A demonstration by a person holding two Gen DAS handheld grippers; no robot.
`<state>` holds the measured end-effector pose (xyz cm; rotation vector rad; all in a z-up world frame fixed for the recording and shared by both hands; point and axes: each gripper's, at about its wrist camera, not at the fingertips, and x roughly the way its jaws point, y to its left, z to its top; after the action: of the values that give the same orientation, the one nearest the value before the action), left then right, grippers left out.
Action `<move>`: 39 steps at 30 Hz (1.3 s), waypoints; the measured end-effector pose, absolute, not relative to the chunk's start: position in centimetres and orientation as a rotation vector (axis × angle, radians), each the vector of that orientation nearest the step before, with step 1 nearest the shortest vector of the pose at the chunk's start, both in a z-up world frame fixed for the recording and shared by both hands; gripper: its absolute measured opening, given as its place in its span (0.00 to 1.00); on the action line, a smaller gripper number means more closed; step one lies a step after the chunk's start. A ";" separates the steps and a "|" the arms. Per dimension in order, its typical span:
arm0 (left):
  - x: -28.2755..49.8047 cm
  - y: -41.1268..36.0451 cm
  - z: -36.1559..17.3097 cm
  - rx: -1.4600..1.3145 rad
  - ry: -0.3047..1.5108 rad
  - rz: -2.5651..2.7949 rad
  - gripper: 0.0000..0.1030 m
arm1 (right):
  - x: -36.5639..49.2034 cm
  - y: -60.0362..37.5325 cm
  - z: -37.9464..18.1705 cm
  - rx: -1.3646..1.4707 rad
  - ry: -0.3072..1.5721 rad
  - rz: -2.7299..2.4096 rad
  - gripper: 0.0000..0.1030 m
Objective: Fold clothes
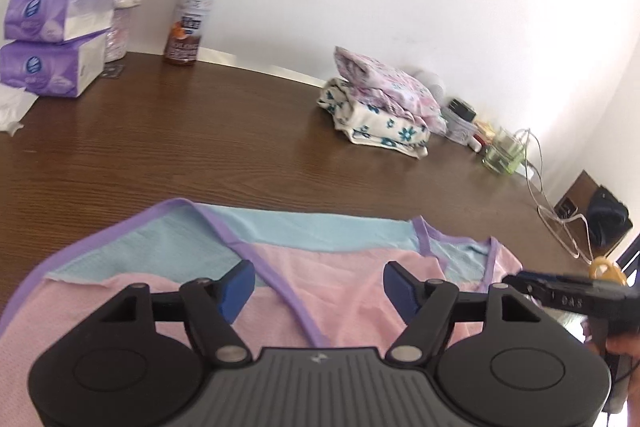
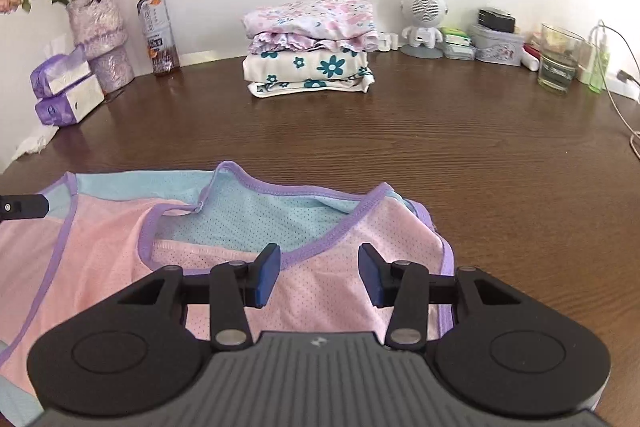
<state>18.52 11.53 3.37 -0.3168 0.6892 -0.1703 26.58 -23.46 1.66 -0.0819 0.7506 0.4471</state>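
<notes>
Right wrist view: a pink top [image 2: 340, 291] lies spread at the near counter [image 2: 500, 167] edge, a stack [image 2: 310, 47] of folded clothes at the back.
That stack suggests part of the work is done; the top looks still unfolded, neckline toward the wall, long axis running left to right. Left tool [image 1: 319, 285] and right tool [image 2: 319, 275] both hover over it, jaws apart, gripping nothing.
</notes>
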 end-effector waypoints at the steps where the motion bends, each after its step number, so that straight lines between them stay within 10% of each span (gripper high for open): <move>1: 18.5 11.1 3.2 -0.308 0.694 -0.178 0.68 | 26.8 -23.2 1.4 -0.091 0.759 0.448 0.41; 4: 18.2 9.9 2.5 -0.279 0.706 -0.195 0.69 | 27.0 -23.0 0.8 -0.099 0.762 0.441 0.32; 7: 18.0 9.6 1.9 -0.240 0.704 -0.183 0.70 | 27.0 -23.6 0.7 -0.079 0.759 0.442 0.02; 10: 18.1 10.0 1.3 -0.246 0.712 -0.168 0.70 | 27.3 -24.4 0.8 -0.064 0.760 0.417 0.00; 15: 17.8 10.4 1.2 -0.237 0.695 -0.161 0.70 | 28.0 -25.7 0.8 -0.017 0.759 0.371 0.01; 20: 17.6 10.0 1.2 -0.222 0.693 -0.164 0.75 | 28.6 -24.9 0.7 -0.009 0.765 0.394 0.29; 22: 17.5 9.9 1.2 -0.213 0.693 -0.164 0.76 | 28.8 -24.4 0.7 -0.023 0.763 0.399 0.29; 25: 17.3 9.5 1.2 -0.196 0.694 -0.166 0.77 | 28.4 -23.6 0.5 -0.092 0.751 0.385 0.00; 33: 15.9 7.7 2.1 -0.055 0.678 -0.281 0.75 | 28.9 -25.6 0.9 -0.017 0.751 0.358 0.00; 39: 14.8 6.8 3.1 0.035 0.641 -0.397 0.77 | 29.6 -25.1 0.6 0.027 0.780 0.400 0.31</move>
<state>14.77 6.80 3.06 0.0346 0.6409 -0.3971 29.60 -25.12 0.64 0.0268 0.7799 0.3997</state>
